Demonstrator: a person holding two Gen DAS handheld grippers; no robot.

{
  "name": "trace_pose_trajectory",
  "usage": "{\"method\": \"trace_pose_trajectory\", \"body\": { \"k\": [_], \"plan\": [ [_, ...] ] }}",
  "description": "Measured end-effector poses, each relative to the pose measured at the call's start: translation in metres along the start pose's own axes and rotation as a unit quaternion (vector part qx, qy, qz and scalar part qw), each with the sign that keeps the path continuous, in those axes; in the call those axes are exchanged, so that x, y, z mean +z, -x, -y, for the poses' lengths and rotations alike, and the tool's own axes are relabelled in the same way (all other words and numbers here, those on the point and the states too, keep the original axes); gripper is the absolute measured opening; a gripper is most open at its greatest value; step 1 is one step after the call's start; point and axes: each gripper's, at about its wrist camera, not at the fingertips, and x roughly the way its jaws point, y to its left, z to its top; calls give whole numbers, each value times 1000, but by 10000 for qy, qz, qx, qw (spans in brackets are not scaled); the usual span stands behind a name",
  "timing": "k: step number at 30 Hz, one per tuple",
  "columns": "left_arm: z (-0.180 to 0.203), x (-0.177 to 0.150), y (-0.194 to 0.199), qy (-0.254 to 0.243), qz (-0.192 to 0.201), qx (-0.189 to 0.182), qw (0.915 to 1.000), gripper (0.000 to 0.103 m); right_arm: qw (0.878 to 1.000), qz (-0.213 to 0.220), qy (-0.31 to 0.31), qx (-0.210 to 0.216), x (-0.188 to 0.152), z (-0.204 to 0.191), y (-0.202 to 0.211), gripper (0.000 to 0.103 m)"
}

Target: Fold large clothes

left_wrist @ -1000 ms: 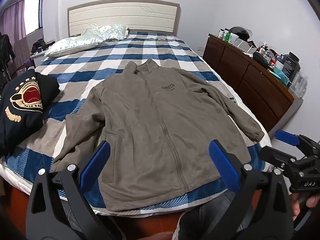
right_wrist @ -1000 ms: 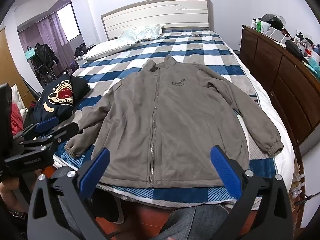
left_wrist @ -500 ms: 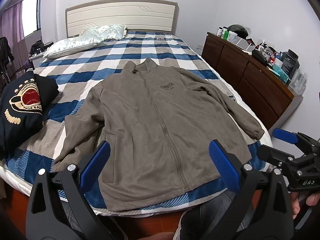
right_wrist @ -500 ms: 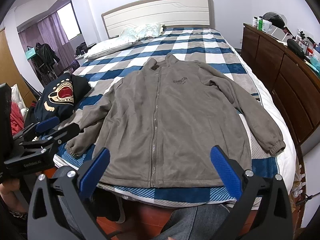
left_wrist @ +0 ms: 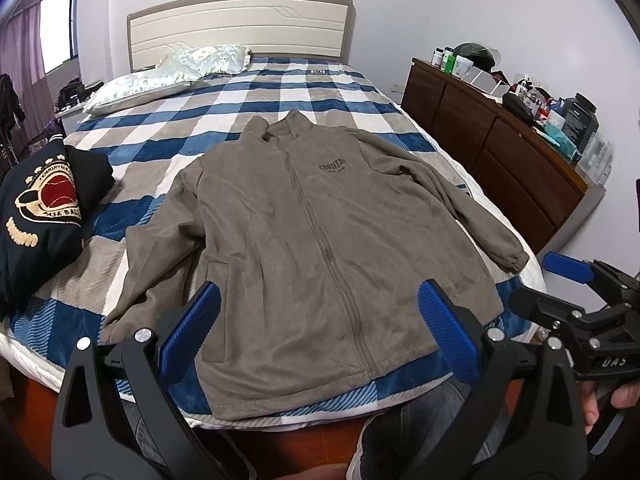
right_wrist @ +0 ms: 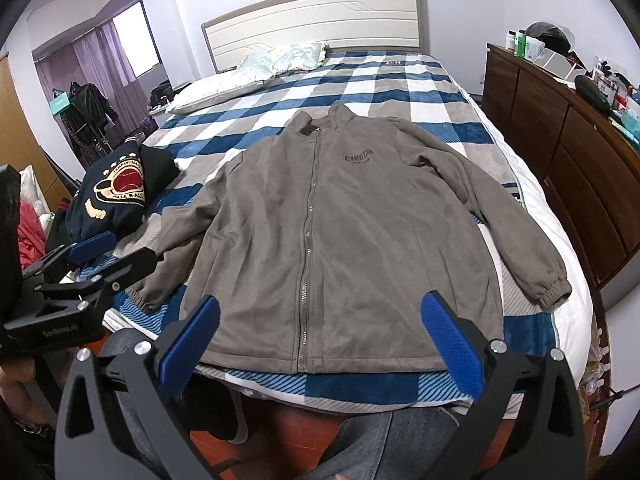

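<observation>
Two grippers are hovering at the near foot of the bed (left_wrist: 280, 92), each with its blue-padded tongs spread wide and pinching nothing. The left gripper (left_wrist: 318, 322) is sitting low in front of the jacket's near hem, and the right gripper (right_wrist: 320, 330) is doing the same from a spot slightly further right; each is also showing at the edge of the other's view, so the two are working side by side.

The task's garment, a grey-brown zip jacket (left_wrist: 304, 240), is lying face up on the checked blanket, collar toward the far headboard (right_wrist: 316, 20) and hem at the near edge. Its zip is running closed down the middle and both sleeves are angling outward, the right cuff (right_wrist: 554, 292) nearly reaching the bed's right edge. Spread flat like this, it is probably being offered for a clean first fold, with sleeves and side seams all reachable from the near side.

A dark jacket with an embroidered badge (left_wrist: 44, 208) is lying bundled on the left of the bed, well apart from the grey one, likely set aside so that it is not interfering. Pillows (right_wrist: 260, 68) are resting at the far end, clear of the working area.

Judging by the wide tongs and untouched cloth, folding is not yet under way; the next move likely calls for pinching a sleeve or shoulder on each side.
</observation>
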Motion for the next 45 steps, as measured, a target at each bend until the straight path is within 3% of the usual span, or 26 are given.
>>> {"method": "trace_pose_trajectory", "body": {
  "k": [6, 7, 9, 16, 22, 26, 30, 37, 45],
  "plan": [
    [1, -4, 1, 76, 247, -182, 9995, 96, 9999, -60, 105, -23, -4, -2, -6, 99],
    [2, -3, 3, -18, 506, -134, 9986, 96, 9999, -62, 83, -5, -4, -2, -6, 99],
    [1, -3, 3, 29, 555, -192, 9983, 96, 10000, -51, 64, 25, -5, -2, -7, 99],
    [-2, -6, 1, 197, 260, -242, 9992, 96, 9999, 37, 85, 76, -8, -3, -10, 99],
    [-4, -6, 2, 364, 295, -421, 9980, 96, 9991, 320, 247, 112, -13, -3, -11, 99],
    [-4, -7, 0, 329, 224, -373, 9985, 96, 9981, 500, 333, 110, -16, -1, -12, 99],
    [4, -13, -13, -29, 112, -39, 9999, 96, 9973, 673, 297, 88, -20, 9, -17, 99],
    [23, -20, -41, -235, -11, -77, 9997, 96, 9980, 588, -221, 98, -26, 63, -38, 99],
    [47, -26, -83, -460, -264, -252, 9983, 96, 9933, 393, -995, -434, -32, 171, -68, 99]
  ]
}}
